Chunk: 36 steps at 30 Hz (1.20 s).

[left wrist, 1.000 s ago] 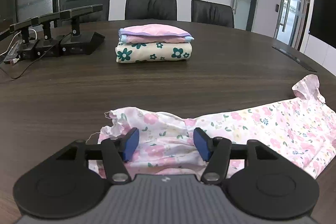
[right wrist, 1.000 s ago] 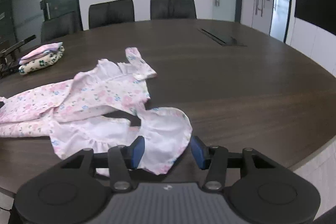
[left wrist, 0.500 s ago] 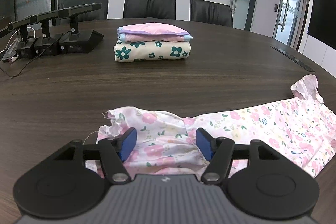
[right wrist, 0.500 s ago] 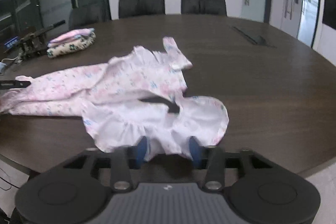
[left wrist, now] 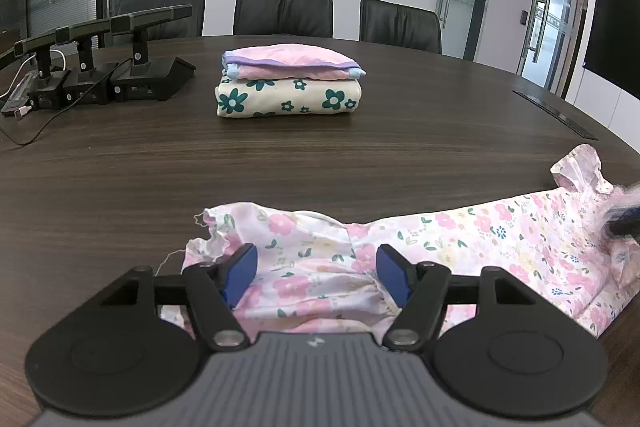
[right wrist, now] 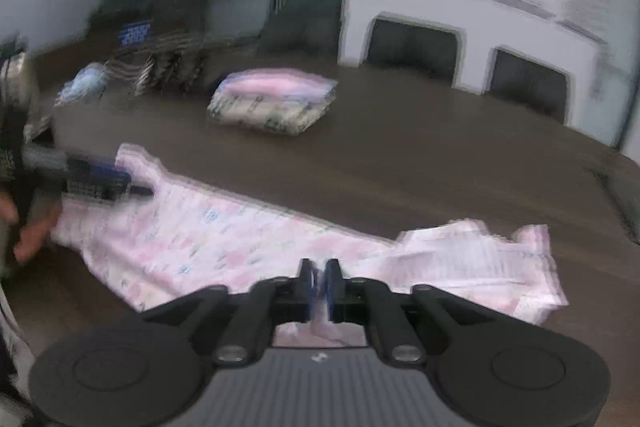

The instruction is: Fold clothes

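On the dark wood worktop (left wrist: 320,163), at about ten o'clock in the left wrist view, three black microphone stands (left wrist: 116,75) sit in a row with cables trailing off the edge. At twelve o'clock, well apart from the claws, lies a folded stack (left wrist: 290,85): a cream piece with green flowers below, a pink piece with a purple edge on top. Black chairs (left wrist: 282,11) line the far side.

The floral garment (left wrist: 460,255), pale pink with small flowers, lies unfolded along the near edge, running from six o'clock out to three o'clock, where a frilled sleeve (left wrist: 580,167) points away.

The left claw (left wrist: 318,271) hovers over the garment's gathered end; its jaws stand apart and are opening, cloth under and between the blue pads (left wrist: 240,273) but not pressed by them.

The right wrist view is heavily blurred. There the right claw (right wrist: 319,285) is nearly closed, its pads pinching a fold of the pink cloth, though the jaws are easing open a little. At nine o'clock in that view the left claw (right wrist: 100,179) shows over the garment's far end, with the person's hand (right wrist: 32,231) beside it.
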Each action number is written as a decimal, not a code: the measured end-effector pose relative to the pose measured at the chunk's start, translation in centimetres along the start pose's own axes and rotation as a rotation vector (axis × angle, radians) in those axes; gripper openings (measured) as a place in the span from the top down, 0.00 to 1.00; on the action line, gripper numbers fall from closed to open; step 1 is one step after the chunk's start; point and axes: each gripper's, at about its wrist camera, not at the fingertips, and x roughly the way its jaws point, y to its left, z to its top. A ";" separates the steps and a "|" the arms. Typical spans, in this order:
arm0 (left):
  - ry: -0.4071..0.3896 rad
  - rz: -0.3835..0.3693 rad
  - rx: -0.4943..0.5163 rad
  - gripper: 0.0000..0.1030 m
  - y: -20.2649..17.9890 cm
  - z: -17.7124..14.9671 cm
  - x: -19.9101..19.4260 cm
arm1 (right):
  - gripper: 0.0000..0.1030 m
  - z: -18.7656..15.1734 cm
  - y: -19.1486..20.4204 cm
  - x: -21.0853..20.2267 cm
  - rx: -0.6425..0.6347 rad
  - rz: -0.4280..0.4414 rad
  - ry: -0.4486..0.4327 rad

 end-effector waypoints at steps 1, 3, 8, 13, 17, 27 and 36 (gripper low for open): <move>0.000 -0.001 -0.002 0.33 0.0 0.0 0.0 | 0.86 0.2 0.5 0.5 -0.026 -0.012 0.010; 0.000 -0.001 -0.001 0.33 0.0 0.0 0.0 | 0.75 0.3 0.5 -0.1 -0.041 -0.033 -0.027; 0.000 -0.001 0.007 0.31 -0.2 -0.1 -0.1 | 0.59 -0.3 -8.2 -6.7 0.249 -0.115 -0.248; 0.001 -0.002 0.005 0.31 -0.2 -0.1 -0.1 | 0.58 -2.4 -16.8 -4.5 0.441 -0.261 -0.165; 0.002 -0.003 0.003 0.31 -0.1 -0.1 -0.1 | 0.63 -1.9 -19.0 1.1 0.430 -0.241 -0.044; 0.002 -0.008 -0.004 0.30 -0.1 -0.1 -0.1 | 0.98 -0.6 -17.5 1.0 0.335 -0.169 -0.098; -0.007 -0.013 -0.007 0.30 -0.1 -0.1 -0.6 | 0.90 -5.9 -5.1 -5.1 -0.210 0.100 -0.050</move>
